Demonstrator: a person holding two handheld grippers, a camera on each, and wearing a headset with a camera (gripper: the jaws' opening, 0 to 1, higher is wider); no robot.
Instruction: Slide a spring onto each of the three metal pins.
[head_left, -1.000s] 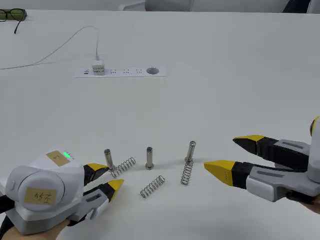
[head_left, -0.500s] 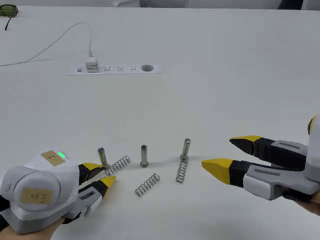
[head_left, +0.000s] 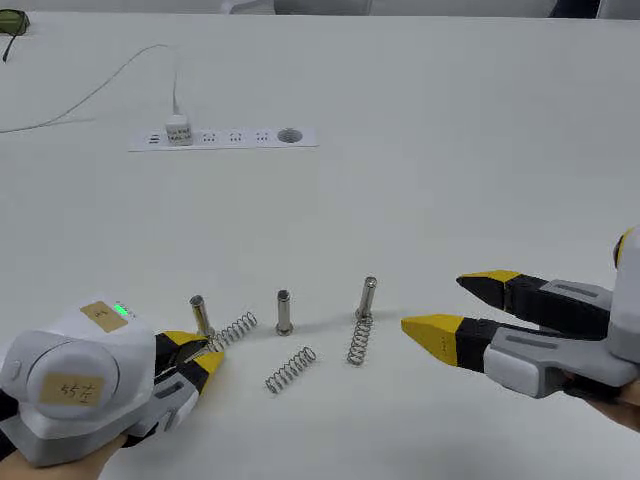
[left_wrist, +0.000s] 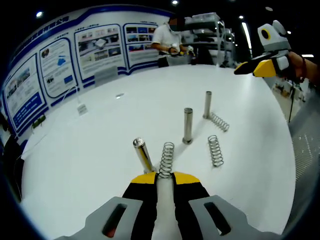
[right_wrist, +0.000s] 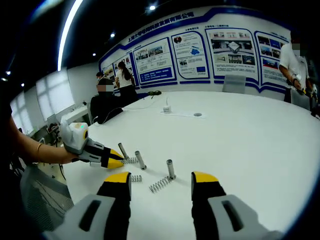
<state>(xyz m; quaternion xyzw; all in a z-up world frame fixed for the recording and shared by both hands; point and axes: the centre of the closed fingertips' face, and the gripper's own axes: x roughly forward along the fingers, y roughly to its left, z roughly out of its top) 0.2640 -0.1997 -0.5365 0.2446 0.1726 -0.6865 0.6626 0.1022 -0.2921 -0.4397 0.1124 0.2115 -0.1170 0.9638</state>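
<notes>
Leftmost, clamped in the left gripper (head_left: 203, 350): the near end of the first spring (head_left: 232, 330), lying just beside the upright left pin (head_left: 199, 313). Next along, standing bare, the middle pin (head_left: 284, 311), with a second spring (head_left: 291, 369) flat on the table (head_left: 450, 200) in front. Further right, touching the base of the third pin (head_left: 367, 298), a third spring (head_left: 359, 340). Rightmost, near that pin, the right gripper (head_left: 432, 302), jaws wide apart and empty.
</notes>
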